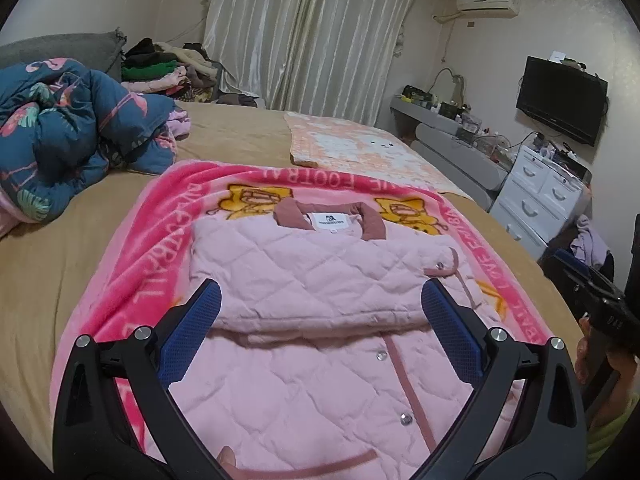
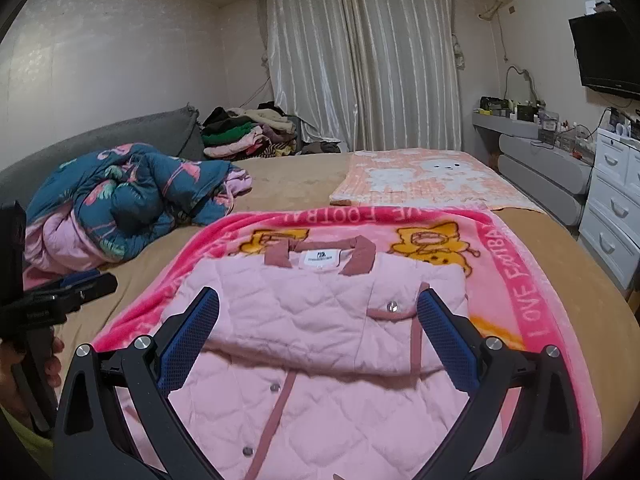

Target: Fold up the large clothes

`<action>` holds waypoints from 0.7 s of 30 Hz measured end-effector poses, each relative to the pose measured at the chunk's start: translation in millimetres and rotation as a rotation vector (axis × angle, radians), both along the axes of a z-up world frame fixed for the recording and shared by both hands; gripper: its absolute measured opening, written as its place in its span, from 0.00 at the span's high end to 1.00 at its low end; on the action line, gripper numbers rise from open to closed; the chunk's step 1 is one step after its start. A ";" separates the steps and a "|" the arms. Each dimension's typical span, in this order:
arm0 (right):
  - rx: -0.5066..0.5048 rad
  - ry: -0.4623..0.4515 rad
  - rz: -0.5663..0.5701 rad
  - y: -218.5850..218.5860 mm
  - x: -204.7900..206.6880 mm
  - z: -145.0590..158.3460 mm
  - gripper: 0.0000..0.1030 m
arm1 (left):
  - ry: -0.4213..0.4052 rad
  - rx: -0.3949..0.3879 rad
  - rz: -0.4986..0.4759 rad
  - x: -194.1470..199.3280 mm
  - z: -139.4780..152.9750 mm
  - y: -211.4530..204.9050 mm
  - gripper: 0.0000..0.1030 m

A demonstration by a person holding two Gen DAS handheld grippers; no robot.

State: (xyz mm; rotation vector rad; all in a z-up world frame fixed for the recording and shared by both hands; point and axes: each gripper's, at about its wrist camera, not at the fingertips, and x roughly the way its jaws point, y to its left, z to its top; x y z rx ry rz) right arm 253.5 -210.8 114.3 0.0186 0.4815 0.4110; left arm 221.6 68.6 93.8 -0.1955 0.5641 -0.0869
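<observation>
Sleeves judged folded across quilted pink jacket [image 1: 320, 292] on pink blanket [image 2: 532, 280]. Left gripper [image 1: 320, 312] & right gripper [image 2: 318, 316] held apart, empty. Next: hem to be pinched, folded twd collar.

The hem of the pink jacket [image 1: 320, 360] is cut off by the lower edge in both views. The print on its neck label [image 2: 319, 258] is too small to be read. The blanket [image 1: 168, 216] lettering is partly covered by the jacket. The right claw [image 1: 592, 292] is cut off at the left view's edge, so its jaws cannot be judged there.
</observation>
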 end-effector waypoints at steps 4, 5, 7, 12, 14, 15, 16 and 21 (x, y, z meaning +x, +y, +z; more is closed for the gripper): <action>-0.008 0.004 -0.020 -6.2 -14.6 -7.4 0.04 | 0.002 0.017 -0.003 -16.8 -5.5 -7.6 0.09; -0.005 0.008 -0.022 -8.2 -18.2 -9.3 0.04 | 0.001 0.019 0.002 -20.5 -6.5 -8.4 0.09; 0.002 0.017 -0.029 -13.0 -25.1 -13.6 0.04 | -0.001 0.018 0.005 -29.8 -8.6 -10.8 0.09; 0.017 0.047 -0.040 -21.5 -38.6 -25.3 0.04 | 0.005 0.043 0.002 -47.1 -14.3 -17.7 0.09; 0.018 0.054 -0.043 -24.0 -45.3 -28.0 0.04 | 0.014 0.057 0.002 -55.0 -18.7 -20.3 0.09; 0.018 0.055 -0.043 -25.3 -47.8 -28.8 0.04 | 0.019 0.059 0.001 -59.0 -20.9 -22.2 0.09; 0.018 0.056 -0.043 -26.1 -51.0 -29.4 0.04 | 0.028 0.062 -0.002 -62.3 -24.0 -22.8 0.09; 0.017 0.080 -0.025 -30.3 -64.9 -35.1 0.04 | 0.073 0.089 0.003 -76.8 -41.7 -21.6 0.09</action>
